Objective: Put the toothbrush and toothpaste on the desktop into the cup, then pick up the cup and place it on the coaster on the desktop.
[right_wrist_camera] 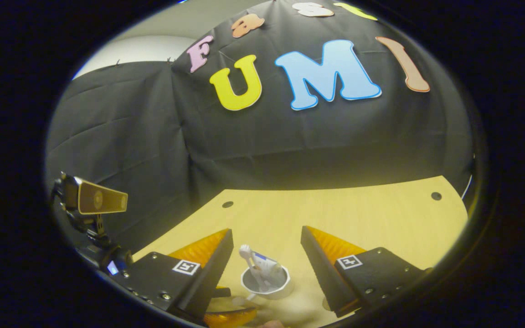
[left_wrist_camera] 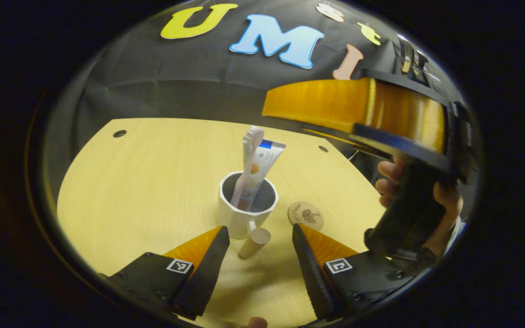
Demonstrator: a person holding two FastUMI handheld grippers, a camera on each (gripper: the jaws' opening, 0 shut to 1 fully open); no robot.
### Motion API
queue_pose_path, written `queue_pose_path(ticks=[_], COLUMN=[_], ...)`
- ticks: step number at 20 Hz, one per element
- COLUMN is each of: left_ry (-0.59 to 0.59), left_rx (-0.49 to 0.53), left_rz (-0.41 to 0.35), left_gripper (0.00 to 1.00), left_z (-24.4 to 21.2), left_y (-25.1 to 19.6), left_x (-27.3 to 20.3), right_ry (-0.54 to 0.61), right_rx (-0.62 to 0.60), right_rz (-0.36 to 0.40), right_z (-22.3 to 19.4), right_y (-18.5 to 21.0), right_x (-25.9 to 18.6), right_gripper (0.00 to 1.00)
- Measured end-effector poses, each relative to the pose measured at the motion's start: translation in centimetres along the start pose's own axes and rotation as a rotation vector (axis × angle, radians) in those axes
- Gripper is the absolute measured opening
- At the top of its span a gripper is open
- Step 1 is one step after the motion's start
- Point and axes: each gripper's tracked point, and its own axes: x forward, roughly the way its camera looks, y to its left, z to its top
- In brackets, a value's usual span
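Standing at the middle of the pale wooden desktop (left_wrist_camera: 144,182) in the left gripper view: one white faceted cup (left_wrist_camera: 247,205), upright, handle turned toward the camera. Contents of the cup: one toothbrush (left_wrist_camera: 249,145), head up, and one toothpaste tube (left_wrist_camera: 259,169), blue-banded end up; both lean against the far rim and touch each other.

Left gripper (left_wrist_camera: 260,234): jaws spread wide, gripping nothing, low over the desktop just short of the cup. Between its fingers, lying on the desktop just beside the cup's handle: one short tan cylinder (left_wrist_camera: 254,242), tilted on its side.

Right of the cup, near it but apart: one round wooden coaster (left_wrist_camera: 306,215) with a dark printed motif, flat on the desktop, bare.

Far right of the same view: the other gripper's body, held high above the desktop, with a hand (left_wrist_camera: 431,200) wrapped around its dark handle.

Right gripper view, left to right: a camera on a stand (right_wrist_camera: 94,200) at the booth's edge; then the right gripper (right_wrist_camera: 267,248), jaws released and wide apart, grasping nothing, raised well above the cup (right_wrist_camera: 266,283), which shows between its fingers with toothbrush (right_wrist_camera: 247,255) and toothpaste tube (right_wrist_camera: 265,264) inside.
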Motion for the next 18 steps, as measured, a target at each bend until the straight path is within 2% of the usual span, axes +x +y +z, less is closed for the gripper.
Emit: queue_pose_path(ticks=[7,8,9,13,14,16,17,18], left_ry=[0.104,0.121,0.138,0.211,0.237,0.282,0.304,0.321], left_rx=[-0.096,-0.108,-0.117,-0.085,-0.079,-0.078,-0.074,-0.074], left_rz=[0.051,0.059,0.065,0.101,0.101,0.110,0.121,0.127], left_gripper=[0.90,0.85,0.91,0.90,0.84,0.85,0.91,0.91], left_z=[-0.5,-0.4,-0.4,-0.1,-0.1,-0.7,-0.9,-1.1], left_y=[0.8,0.9,0.8,1.1,1.1,1.3,1.6,1.7], left_x=[2.0,2.3,2.5,3.7,4.0,5.0,5.2,5.2], right_ry=[-0.039,-0.047,-0.052,-0.063,-0.059,-0.053,-0.050,-0.046], right_rx=[-0.041,-0.048,-0.054,-0.073,-0.075,-0.081,-0.086,-0.090], right_rz=[-0.106,-0.121,-0.134,-0.175,-0.178,-0.190,-0.199,-0.205], right_z=[2.6,3.0,3.4,4.3,4.4,4.4,4.3,4.3], right_y=[-3.8,-4.3,-4.7,-6.2,-6.5,-7.0,-7.3,-7.6], right_x=[-3.1,-3.6,-4.1,-5.7,-6.1,-6.7,-6.9,-7.3], right_gripper=[0.93,0.93,0.93,0.93,0.93,0.93,0.93,0.93])
